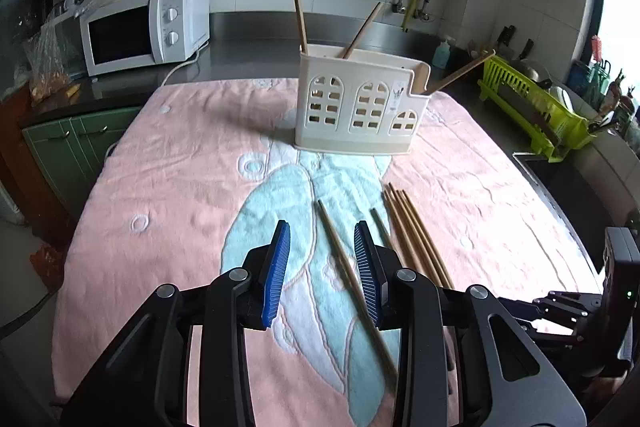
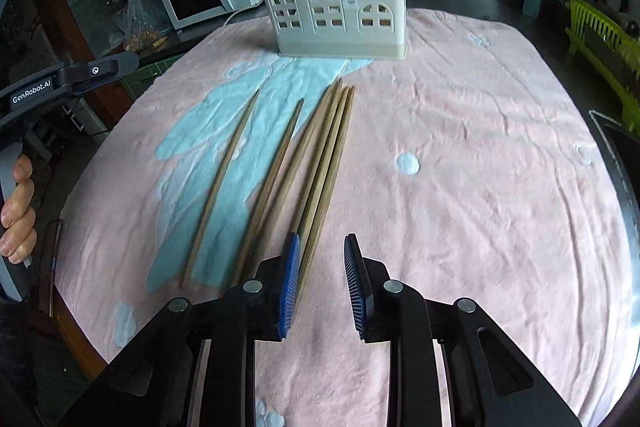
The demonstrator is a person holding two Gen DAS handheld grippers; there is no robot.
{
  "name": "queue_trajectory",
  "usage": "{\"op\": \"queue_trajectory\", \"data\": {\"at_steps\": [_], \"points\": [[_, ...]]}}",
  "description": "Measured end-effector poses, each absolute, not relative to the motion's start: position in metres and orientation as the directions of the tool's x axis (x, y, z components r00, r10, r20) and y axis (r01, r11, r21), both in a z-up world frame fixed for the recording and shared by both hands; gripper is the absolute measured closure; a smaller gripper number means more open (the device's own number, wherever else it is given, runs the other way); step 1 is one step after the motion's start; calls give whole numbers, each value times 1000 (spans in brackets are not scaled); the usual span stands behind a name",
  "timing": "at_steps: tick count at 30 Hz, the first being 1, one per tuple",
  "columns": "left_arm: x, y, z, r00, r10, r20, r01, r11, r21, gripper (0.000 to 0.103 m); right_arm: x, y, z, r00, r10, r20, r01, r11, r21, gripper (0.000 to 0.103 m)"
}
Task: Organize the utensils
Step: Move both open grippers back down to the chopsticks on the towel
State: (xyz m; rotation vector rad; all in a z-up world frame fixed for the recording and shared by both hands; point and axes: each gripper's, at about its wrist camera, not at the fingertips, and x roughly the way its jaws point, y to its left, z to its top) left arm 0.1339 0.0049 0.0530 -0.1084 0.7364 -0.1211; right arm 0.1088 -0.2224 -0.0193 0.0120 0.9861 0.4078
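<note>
A cream utensil holder (image 1: 362, 109) with arched cut-outs stands on the far part of the pink towel (image 1: 168, 163); it also shows in the right wrist view (image 2: 338, 11). Several wooden chopsticks stick up out of it. Several more lie flat on the towel: a single chopstick (image 1: 346, 267) runs between my left fingers, and a bundle (image 1: 416, 239) lies just to the right. My left gripper (image 1: 322, 233) is open above that single chopstick. My right gripper (image 2: 322, 241) is open and empty; the bundle (image 2: 324, 163) runs under its left finger. Single chopsticks (image 2: 224, 183) lie further left.
A white microwave (image 1: 144, 31) sits on the counter at the back left. A lime green dish rack (image 1: 532, 107) with dishes stands at the right by the sink. A blue bottle (image 1: 442, 53) is behind the holder. The towel's edges drop off left and front.
</note>
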Motion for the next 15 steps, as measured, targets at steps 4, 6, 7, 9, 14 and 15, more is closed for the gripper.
{"op": "queue_trajectory", "data": {"at_steps": [4, 6, 7, 9, 14, 15], "points": [[126, 9, 35, 717, -142, -683, 56, 988, -147, 69, 100, -220, -30, 476, 339, -811, -312, 928, 205, 80], [123, 10, 28, 708, -145, -691, 54, 987, -153, 69, 97, -218, -34, 483, 321, -815, -306, 934, 186, 80], [121, 10, 24, 706, -143, -694, 49, 987, -153, 69, 96, -217, -36, 481, 318, -817, -305, 934, 183, 81], [120, 11, 20, 699, -146, -700, 46, 986, -159, 69, 93, -214, -37, 491, 307, -815, -304, 937, 170, 81], [118, 11, 12, 687, -150, -711, 40, 985, -169, 69, 88, -214, -36, 509, 275, -816, -307, 943, 127, 81], [118, 11, 11, 686, -150, -712, 42, 985, -168, 69, 88, -214, -35, 515, 259, -817, -297, 948, 113, 82]]}}
